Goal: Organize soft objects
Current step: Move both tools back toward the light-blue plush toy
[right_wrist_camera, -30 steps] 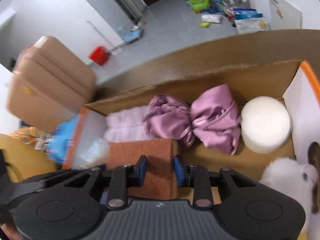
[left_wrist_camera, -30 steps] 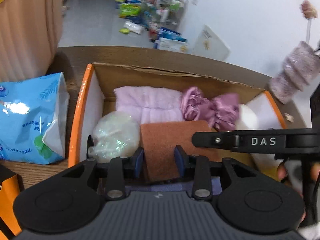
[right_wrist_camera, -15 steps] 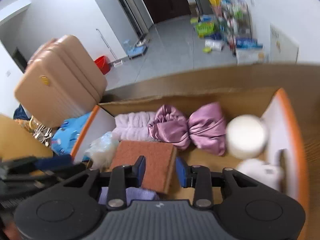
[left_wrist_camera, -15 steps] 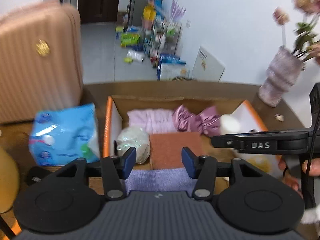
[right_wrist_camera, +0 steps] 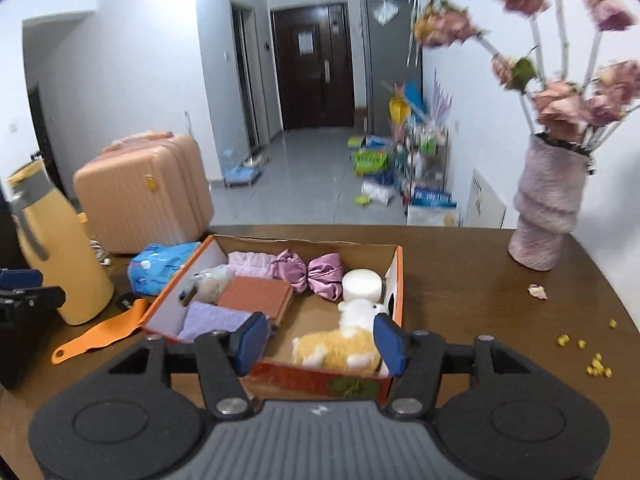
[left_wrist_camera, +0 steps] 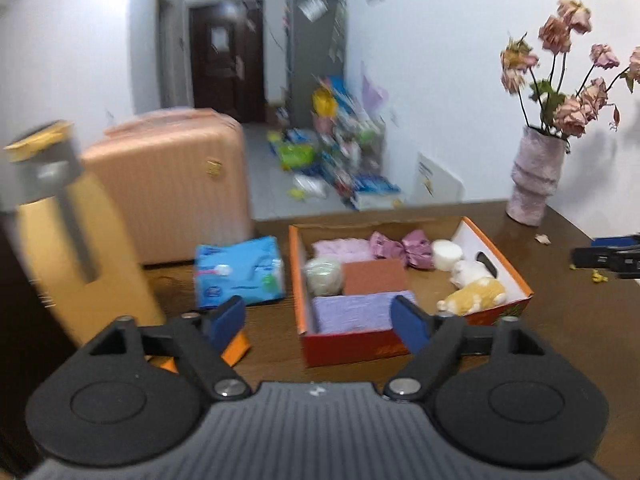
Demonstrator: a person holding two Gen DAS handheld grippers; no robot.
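An orange cardboard box [left_wrist_camera: 502, 262] [right_wrist_camera: 394, 276] sits on the brown table. It holds a brown sponge [left_wrist_camera: 374, 277] [right_wrist_camera: 256, 295], a purple towel [left_wrist_camera: 352, 313] [right_wrist_camera: 210, 319], a pink towel [left_wrist_camera: 340, 249], a satin bow [left_wrist_camera: 402, 244] [right_wrist_camera: 308, 270], a white round sponge [left_wrist_camera: 446, 254] [right_wrist_camera: 361, 285], a pale bundle [left_wrist_camera: 323, 275] and a yellow-white plush [left_wrist_camera: 474, 293] [right_wrist_camera: 340, 346]. My left gripper [left_wrist_camera: 320, 322] is open and empty, back from the box. My right gripper [right_wrist_camera: 318, 340] is open and empty above the box's near edge.
A blue tissue pack [left_wrist_camera: 238, 272] lies left of the box. A yellow thermos [right_wrist_camera: 56, 256] and an orange strap [right_wrist_camera: 104, 330] are at the left. A vase of dried flowers [right_wrist_camera: 548, 216] stands at the right, with petals [right_wrist_camera: 592, 360] on the table. A pink suitcase [left_wrist_camera: 172, 184] stands behind.
Both grippers have pulled back and up out of the box and opened wide. The brown sponge they flanked now lies in the box.
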